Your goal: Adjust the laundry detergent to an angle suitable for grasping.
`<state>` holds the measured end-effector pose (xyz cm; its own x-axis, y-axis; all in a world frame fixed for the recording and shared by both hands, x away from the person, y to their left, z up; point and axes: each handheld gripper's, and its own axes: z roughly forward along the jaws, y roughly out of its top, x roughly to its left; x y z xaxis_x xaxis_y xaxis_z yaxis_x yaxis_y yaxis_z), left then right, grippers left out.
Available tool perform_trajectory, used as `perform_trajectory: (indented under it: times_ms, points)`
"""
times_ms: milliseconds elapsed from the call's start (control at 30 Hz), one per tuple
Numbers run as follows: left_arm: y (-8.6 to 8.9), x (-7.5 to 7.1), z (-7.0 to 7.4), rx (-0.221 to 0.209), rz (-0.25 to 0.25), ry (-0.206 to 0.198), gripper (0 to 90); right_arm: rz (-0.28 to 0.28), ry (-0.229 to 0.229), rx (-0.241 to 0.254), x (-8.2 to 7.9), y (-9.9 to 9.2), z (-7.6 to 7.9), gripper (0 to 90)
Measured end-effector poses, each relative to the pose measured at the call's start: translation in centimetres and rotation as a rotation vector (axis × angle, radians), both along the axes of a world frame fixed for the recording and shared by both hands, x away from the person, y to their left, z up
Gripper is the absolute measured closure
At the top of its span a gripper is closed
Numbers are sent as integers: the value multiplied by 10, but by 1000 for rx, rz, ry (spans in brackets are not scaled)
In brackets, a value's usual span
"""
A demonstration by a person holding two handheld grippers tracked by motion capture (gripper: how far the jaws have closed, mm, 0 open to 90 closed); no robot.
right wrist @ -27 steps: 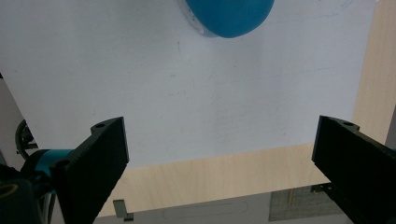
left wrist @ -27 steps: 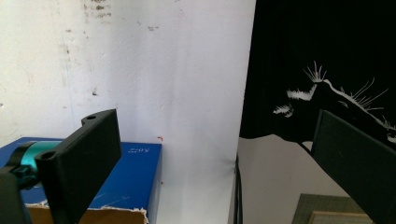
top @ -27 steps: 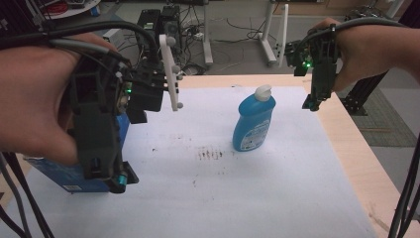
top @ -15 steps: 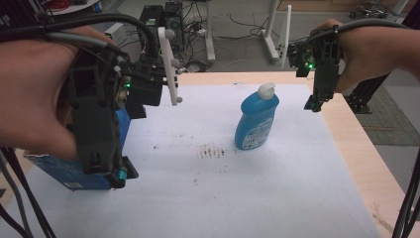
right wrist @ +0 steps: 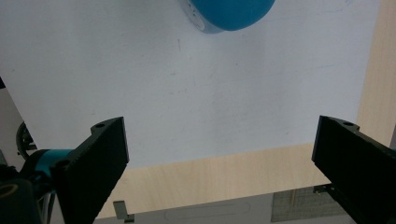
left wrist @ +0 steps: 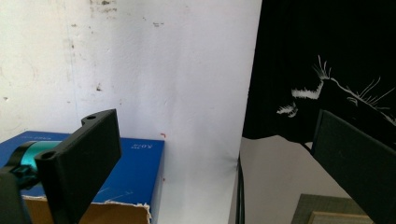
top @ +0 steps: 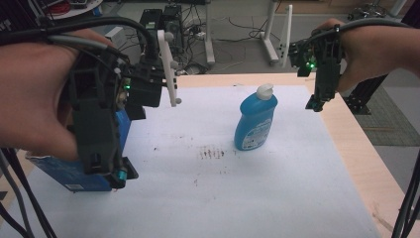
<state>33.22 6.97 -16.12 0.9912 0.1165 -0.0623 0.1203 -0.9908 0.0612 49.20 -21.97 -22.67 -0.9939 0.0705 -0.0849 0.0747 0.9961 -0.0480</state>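
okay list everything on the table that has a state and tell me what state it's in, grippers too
Blue bottle: upright, white cap closed, untouched.
Blue box: lying flat at the table's left edge, torn cardboard end.
Left gripper: jaws open, empty, above the box.
Right gripper: jaws open, empty, in the air.

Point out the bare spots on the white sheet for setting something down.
Free: the near stretch of the white sheet, between the blue bottle and the front edge. Also between bottle and blue box. Crowded: the left edge, around the box.

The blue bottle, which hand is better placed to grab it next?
Probably the right. The right gripper hangs open beside the blue bottle, nothing between them. The left gripper is farther off, over the blue box.
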Motion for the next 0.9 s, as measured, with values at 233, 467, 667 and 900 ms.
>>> perform_trajectory:
  times_ms: [233,467,667,900]
  points:
    - [-2,-1,-1,4,8,-4,17,10,-5,-2,-2,1,1,30]
    - [-2,5,-6,-23,76,-12,17,8,-11,-2,-7,-2,3,30]
    - [-6,14,-19,-132,111,-22,17,-2,-11,29,-9,-9,4,30]
    - [-12,26,-28,-194,148,-27,17,-1,-13,29,-10,-12,5,30]
